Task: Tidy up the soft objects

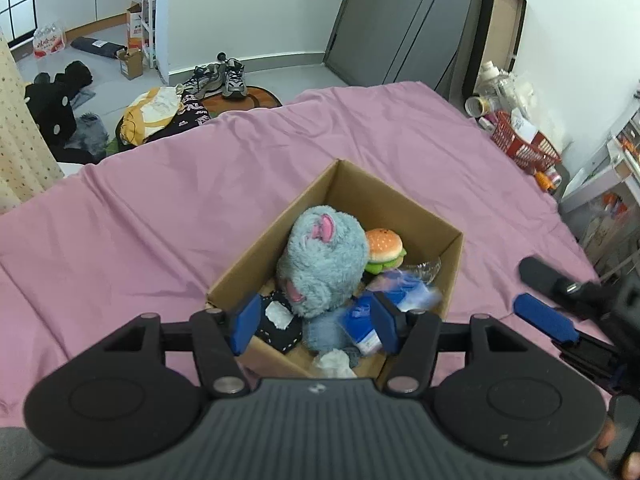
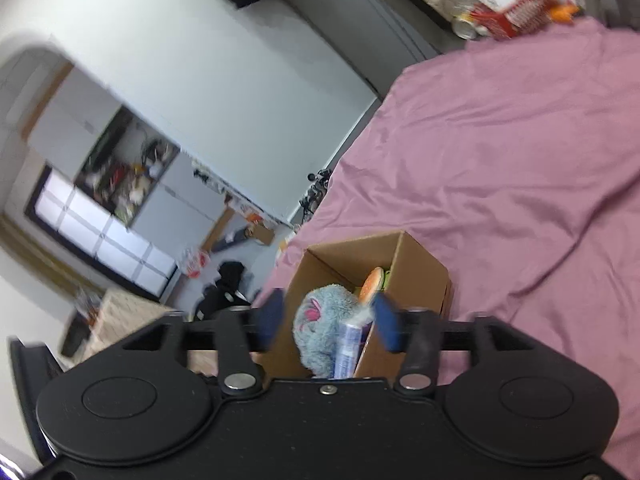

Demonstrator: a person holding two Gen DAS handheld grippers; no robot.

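**One box, one bed, two empty grippers**

The bed [image 1: 400, 148] fills most of the room, spread with a single wrinkled pink sheet. Wide bare stretches of it lie to the left of the box, beyond it and to its right. Its far edge drops to the floor, where one pair of sneakers [image 1: 224, 76] stands by the wall, and its right edge meets a cluttered shelf holding one red basket [image 1: 524, 146].

One open cardboard box [image 1: 404, 208] sits on the sheet, near the front and set well in from every edge. Inside I count one big grey-blue plush [image 1: 320, 260] with pink ears, rising above the rim; one blue package [image 1: 400, 292] against the right wall; one black dotted cloth [image 1: 280, 328] at the near left corner; one small burger toy [image 1: 384, 250] behind the plush; and two white crumpled bits, too small to name.

The left gripper [image 1: 314, 320] hovers over the near end of the box, jaws spread wide, holding nothing. The right gripper [image 2: 328, 322] hangs beside it, tilted, jaws likewise apart and empty.
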